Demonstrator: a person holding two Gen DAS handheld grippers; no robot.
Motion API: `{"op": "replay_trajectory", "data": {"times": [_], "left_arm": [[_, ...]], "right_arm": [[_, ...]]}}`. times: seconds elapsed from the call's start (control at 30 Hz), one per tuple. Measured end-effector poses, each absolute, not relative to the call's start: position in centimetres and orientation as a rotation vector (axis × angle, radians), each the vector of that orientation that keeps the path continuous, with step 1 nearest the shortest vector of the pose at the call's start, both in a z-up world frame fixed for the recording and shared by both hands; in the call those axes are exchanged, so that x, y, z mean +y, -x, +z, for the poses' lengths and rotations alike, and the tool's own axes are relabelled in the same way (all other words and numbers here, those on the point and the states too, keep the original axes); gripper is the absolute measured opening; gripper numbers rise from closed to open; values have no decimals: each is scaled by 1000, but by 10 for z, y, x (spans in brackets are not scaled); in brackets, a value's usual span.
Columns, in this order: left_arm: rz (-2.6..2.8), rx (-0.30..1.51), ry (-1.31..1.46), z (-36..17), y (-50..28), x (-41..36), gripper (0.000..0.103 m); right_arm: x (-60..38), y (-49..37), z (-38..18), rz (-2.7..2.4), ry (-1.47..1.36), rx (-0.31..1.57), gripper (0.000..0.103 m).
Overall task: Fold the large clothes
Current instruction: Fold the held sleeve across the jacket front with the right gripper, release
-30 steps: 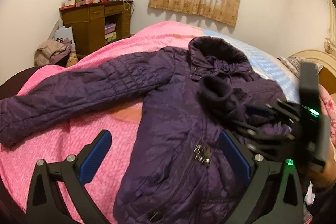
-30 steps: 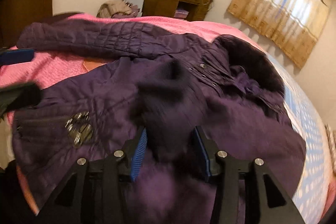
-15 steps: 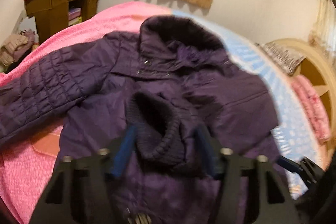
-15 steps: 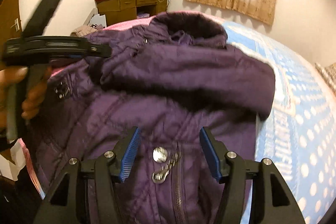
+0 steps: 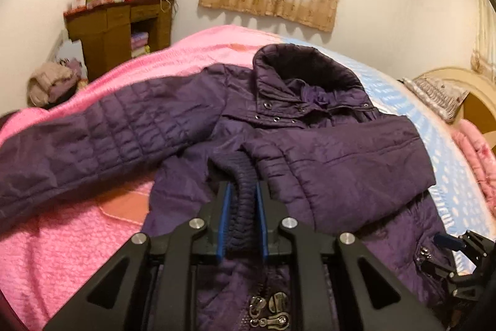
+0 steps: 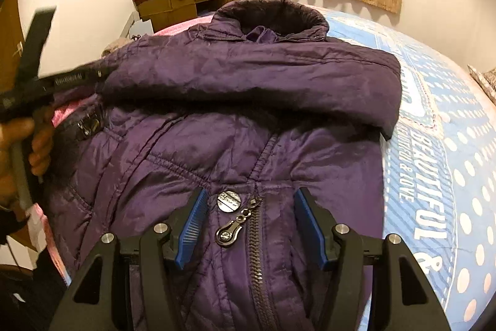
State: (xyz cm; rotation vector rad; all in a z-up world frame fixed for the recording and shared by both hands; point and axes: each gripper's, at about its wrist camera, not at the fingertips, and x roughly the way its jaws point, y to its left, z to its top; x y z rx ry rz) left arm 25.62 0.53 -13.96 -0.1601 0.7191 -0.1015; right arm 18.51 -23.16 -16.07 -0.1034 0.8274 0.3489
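A dark purple quilted jacket [image 5: 313,145] lies face up on the bed, collar away from me. One sleeve [image 5: 338,157] is folded across the chest; the other sleeve [image 5: 93,141] stretches out left over the pink blanket. My left gripper [image 5: 241,207] is shut on the ribbed knit cuff [image 5: 238,172] of the folded sleeve. My right gripper [image 6: 249,225] is open and empty just above the jacket [image 6: 248,101], over its lower front by the zipper pull [image 6: 231,230]. It also shows at the lower right edge of the left wrist view [image 5: 458,256].
The bed has a pink blanket [image 5: 62,241] on the left and a blue dotted sheet [image 6: 449,176] on the right. A wooden dresser [image 5: 121,33] with clutter stands by the far wall, a clothes pile [image 5: 52,82] beside it. A headboard [image 5: 465,89] is at right.
My right gripper let go of the sleeve cuff and moved back to the jacket's lower front. My left gripper swung over the folded sleeve and shut on its cuff.
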Motion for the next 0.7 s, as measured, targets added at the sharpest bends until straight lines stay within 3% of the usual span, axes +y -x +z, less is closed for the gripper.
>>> {"op": "replay_trajectory", "data": {"times": [0.2,0.27,0.33,0.43,0.53,0.7], "left_arm": [[-84,730,47,-139,-236,-9,17],[-78,724,35,-132,-227,-8,21],[-45,678,33,-114,-220,-4,55],[0,532,49,-78,-214,-1,91],[-2,486,18,-64,-233,-19,98],[-35,568,-89,-96,-280,-62,98]], "right_arm": [[-266,-207,-134,257,64,804,59],[-280,-222,-122,197,54,782,59],[-291,-241,-110,116,41,766,59],[-298,-266,-100,76,17,749,60],[-294,-292,-98,61,-24,727,60],[-274,-327,-118,65,-11,730,61]]}}
